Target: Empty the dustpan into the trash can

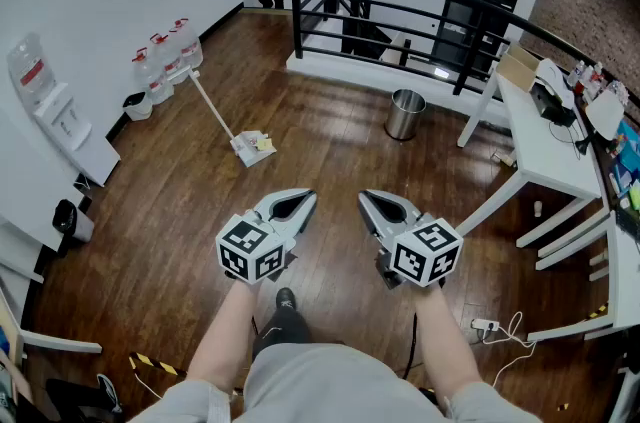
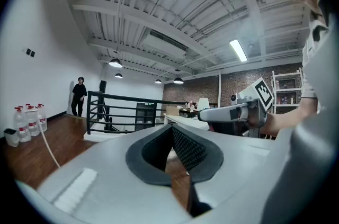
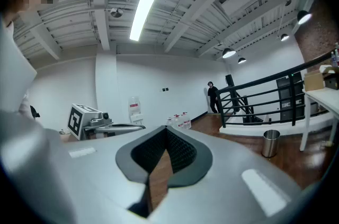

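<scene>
Facing the open floor (image 1: 330, 161), you have both tools out ahead of you and neither carries anything. The left tool (image 1: 298, 201) has its jaws pressed together on nothing. The right tool (image 1: 372, 202) looks the same in its own view, jaws meeting with only the wood showing past them.

The dustpan (image 1: 252, 147) sits on the floor far and a little left of the left tool, well apart from it. Its handle (image 1: 213, 108) is the long axis: it runs from the pan away to the far left, rising toward the water bottles (image 1: 166, 61) by the wall. There seems to be something pale yellow in the pan, though it is too small to tell what.

The trash can (image 1: 405, 114) stands far and slightly right, ahead of the right tool. It is well apart from the dustpan, with bare floor between them.

So your left tool is the nearer one to the dustpan, and I judge the handle, not the pan, is what to go for. You would need to spread the jaws first and meet the handle across its length. The carry afterwards runs left to right toward the trash can.
</scene>
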Demonstrator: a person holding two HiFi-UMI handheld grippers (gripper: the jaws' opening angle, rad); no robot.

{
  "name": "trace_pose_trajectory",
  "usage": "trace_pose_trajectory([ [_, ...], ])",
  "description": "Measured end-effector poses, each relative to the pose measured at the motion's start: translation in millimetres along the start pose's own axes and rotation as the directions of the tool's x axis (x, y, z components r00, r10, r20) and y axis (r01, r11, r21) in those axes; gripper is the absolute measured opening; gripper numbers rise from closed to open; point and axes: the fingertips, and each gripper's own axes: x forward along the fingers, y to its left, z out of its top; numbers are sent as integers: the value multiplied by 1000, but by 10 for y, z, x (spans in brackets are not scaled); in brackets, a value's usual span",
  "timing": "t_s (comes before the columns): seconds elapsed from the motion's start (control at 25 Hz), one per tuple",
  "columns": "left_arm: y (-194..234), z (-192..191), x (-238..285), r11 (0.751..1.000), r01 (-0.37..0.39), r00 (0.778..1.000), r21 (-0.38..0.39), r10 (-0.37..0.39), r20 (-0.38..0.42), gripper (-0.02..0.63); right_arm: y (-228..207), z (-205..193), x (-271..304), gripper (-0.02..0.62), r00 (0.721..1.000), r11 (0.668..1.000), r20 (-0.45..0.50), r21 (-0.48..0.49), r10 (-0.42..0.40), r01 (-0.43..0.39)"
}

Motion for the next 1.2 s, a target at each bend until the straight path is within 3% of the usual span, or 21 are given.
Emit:
trace_pose_trajectory([
  [0.24,820,1,63,1000,-26,1000,-18,26,4,5,-161,30,782,-2,1000,1000,-21,-5,9,-9],
  [0.76,3118,328,268,998,-59,998,-18,59,6,5,-456,493,3073,-2,999,999,-50,-26,18,-20],
  [1.2,4543,182,816,984,-169,986,-55,168,-19,5,-1269,497,4309,-2,997,998,-68,-35,44,-46],
])
